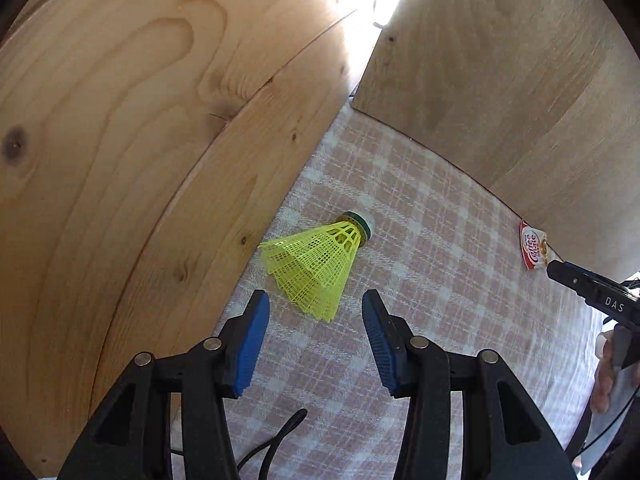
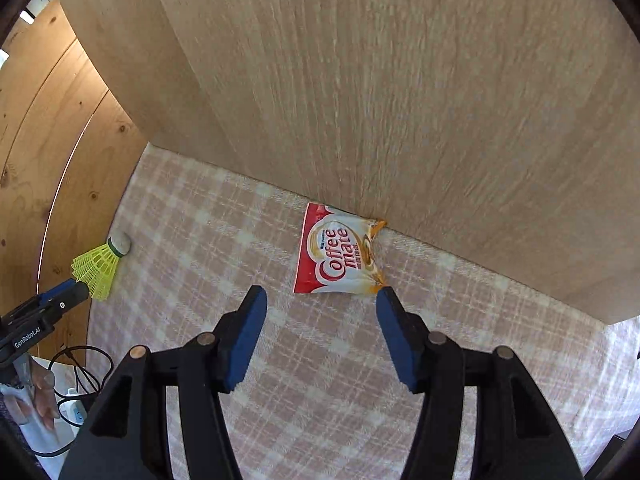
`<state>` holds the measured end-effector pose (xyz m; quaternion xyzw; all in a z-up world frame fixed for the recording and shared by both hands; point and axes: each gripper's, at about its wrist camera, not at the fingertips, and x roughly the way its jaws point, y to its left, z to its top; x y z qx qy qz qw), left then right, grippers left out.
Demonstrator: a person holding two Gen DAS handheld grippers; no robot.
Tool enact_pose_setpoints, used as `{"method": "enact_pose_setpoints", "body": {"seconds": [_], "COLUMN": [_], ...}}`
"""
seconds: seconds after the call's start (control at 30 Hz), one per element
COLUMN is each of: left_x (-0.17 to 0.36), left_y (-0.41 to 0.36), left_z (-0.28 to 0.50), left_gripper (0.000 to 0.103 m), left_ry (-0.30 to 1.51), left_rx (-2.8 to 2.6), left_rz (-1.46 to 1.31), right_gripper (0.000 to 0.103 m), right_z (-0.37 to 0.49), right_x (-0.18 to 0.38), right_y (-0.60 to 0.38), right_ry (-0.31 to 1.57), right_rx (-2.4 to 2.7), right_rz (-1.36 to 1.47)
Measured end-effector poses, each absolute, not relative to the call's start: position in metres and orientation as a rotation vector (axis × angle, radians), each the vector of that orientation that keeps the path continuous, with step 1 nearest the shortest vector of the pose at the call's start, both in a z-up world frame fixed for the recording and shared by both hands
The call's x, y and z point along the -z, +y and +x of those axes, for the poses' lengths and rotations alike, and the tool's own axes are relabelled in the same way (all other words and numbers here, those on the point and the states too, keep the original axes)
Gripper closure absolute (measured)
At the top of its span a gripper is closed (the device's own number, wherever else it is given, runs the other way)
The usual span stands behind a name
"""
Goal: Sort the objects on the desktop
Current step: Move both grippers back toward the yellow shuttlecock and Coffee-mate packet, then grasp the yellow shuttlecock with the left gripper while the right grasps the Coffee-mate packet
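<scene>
Fig. Two-claw approach, both wrist views, near to far.

Near: my left claw (image 1: 316, 308) points steeply down, jaws apart, nothing gripped. The skirt tip of the shuttle (image 1: 320, 264) sits just ahead of the gap, pads not touching it. I judge this a pre-grasp: gap roughly lined up w/ the skirt's width so the pads can close across the mesh.

My right claw (image 2: 322, 300) also points down, jaws wide apart, empty. The sachet (image 2: 340, 256) lies flat just past the fingertips; the right-hand pad tip is almost at its near corner. Wide spread probably chosen because the sachet is broad & flat.

Mid: the cloth (image 1: 420, 220), pink-white check, carries both items. Shuttle lies on its side at the cloth's left edge, skirt toward me, cork away, close by the pine panel (image 1: 120, 160). Sachet rests at the far edge, its top tucked against the foot of the pale board (image 2: 400, 100), crumpled there.

Far: panel & board meet at the far-left corner, bright light in the gap.

Each claw takes the item nearer its own side. Risk: sachet lies flat, so the pads may slide over it; shuttle mesh is soft & may deform. Sorting destination not in view.
</scene>
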<state>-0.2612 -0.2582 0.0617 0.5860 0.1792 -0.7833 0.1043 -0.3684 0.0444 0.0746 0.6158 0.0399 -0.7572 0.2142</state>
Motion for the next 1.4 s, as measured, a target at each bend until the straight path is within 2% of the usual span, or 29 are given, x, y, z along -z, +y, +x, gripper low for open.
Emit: {"method": "enact_pose_setpoints", "body": {"seconds": [0.53, 0.77, 0.8, 0.83, 0.87, 0.93, 1.03, 1.07, 1.1, 1.13, 1.23, 1.4], "left_x": [-0.035, -0.032, -0.033, -0.033, -0.031, -0.029, -0.031, -0.032, -0.034, -0.037, -0.043, -0.053], "left_y": [-0.245, -0.241, -0.241, -0.242, -0.242, -0.239, -0.230, -0.227, -0.223, -0.219, -0.208, -0.192], "left_z": [-0.296, -0.311, -0.312, -0.314, -0.315, -0.316, -0.316, -0.315, -0.315, -0.314, -0.312, -0.306], "left_gripper": [0.058, 0.060, 0.065, 0.081, 0.091, 0.098, 0.101, 0.101, 0.101, 0.101, 0.101, 0.101], "left_ry": [0.491, 0.416, 0.418, 0.427, 0.445, 0.464, 0.437, 0.434, 0.427, 0.418, 0.396, 0.356], "left_rx": [2.262, 2.249, 2.253, 2.253, 2.246, 2.259, 2.282, 2.288, 2.298, 2.309, 2.334, 2.369], "left_rz": [1.829, 1.874, 1.872, 1.877, 1.890, 1.901, 1.902, 1.902, 1.902, 1.901, 1.896, 1.886], "right_gripper": [0.047, 0.047, 0.052, 0.054, 0.055, 0.057, 0.066, 0.074, 0.087, 0.090, 0.096, 0.098], "right_z": [-0.385, -0.391, -0.392, -0.390, -0.387, -0.374, -0.358, -0.355, -0.353, -0.351, -0.346, -0.331], "right_x": [-0.046, -0.039, -0.039, -0.038, -0.039, -0.038, -0.039, -0.039, -0.038, -0.037, -0.036, -0.037], "right_y": [0.012, -0.008, -0.011, -0.013, -0.013, -0.002, 0.017, 0.022, 0.025, 0.030, 0.044, 0.061], "right_ry": [0.203, 0.276, 0.290, 0.300, 0.296, 0.302, 0.274, 0.271, 0.270, 0.256, 0.186, 0.116], "right_rx": [2.158, 2.168, 2.173, 2.169, 2.160, 2.146, 2.131, 2.124, 2.109, 2.097, 2.075, 2.060], "right_rz": [1.751, 1.746, 1.748, 1.750, 1.747, 1.747, 1.749, 1.758, 1.772, 1.776, 1.786, 1.794]}}
